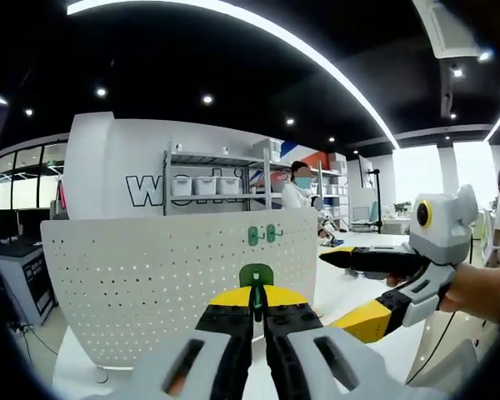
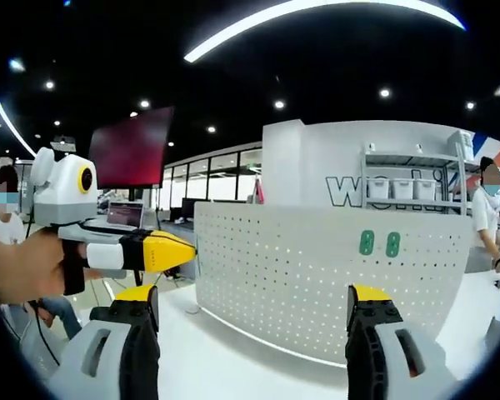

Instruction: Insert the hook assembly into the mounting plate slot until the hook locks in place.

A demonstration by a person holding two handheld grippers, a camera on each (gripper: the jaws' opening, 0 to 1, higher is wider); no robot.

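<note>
A white perforated mounting plate (image 1: 150, 275) (image 2: 300, 275) stands upright on the white table. Two green hooks (image 1: 262, 235) (image 2: 379, 243) hang side by side near its top edge. My left gripper (image 1: 258, 310) is shut on a third green hook (image 1: 256, 276), held up in front of the plate's right part, below the two hung hooks. My right gripper (image 2: 250, 312) stands open with nothing between its jaws, facing the plate from a short way off. In the left gripper view the right gripper (image 1: 362, 287) comes in from the right; in the right gripper view the left gripper (image 2: 179, 250) comes in from the left.
The white table (image 2: 233, 358) carries the plate. A person's hand (image 1: 483, 287) holds the right gripper. Behind the plate are metal shelves with white bins (image 1: 204, 185), a seated person (image 1: 298, 190), another person (image 2: 8, 242) at the left, and desks with monitors (image 1: 12, 225).
</note>
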